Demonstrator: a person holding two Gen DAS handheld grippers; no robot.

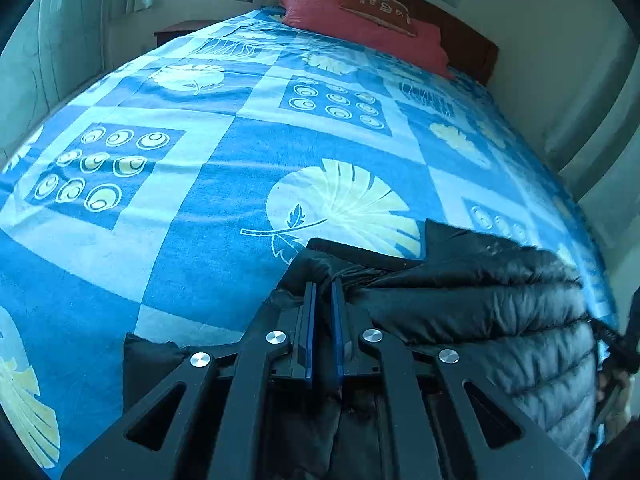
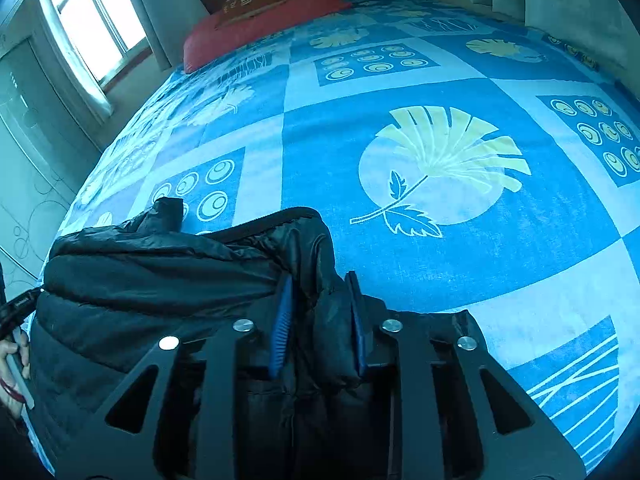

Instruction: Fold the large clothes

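— Black linkage of the left hand-held gripper (image 1: 323,284) fills the near edge of its view; how do its blue pads stand?

— Nearly together, with a thin edge of the black puffer jacket (image 1: 480,312) nipped between them. The right hand-held gripper (image 2: 320,280) stands wider, its pads pressed on a thick roll of the same jacket (image 2: 160,280).

— Where does the jacket lie?

— At the near edge of the bed (image 1: 240,140), on the blue leaf-print bedspread (image 2: 440,80). Its long axis runs left to right, strung between the two grippers: rightward from the left one, leftward from the right one.

— Which hand is nearer?

— Neither; each holds its own end. The bare bedspread stretches away toward the far red pillow (image 1: 360,20), so a fold would likely carry both ends across that open space together.
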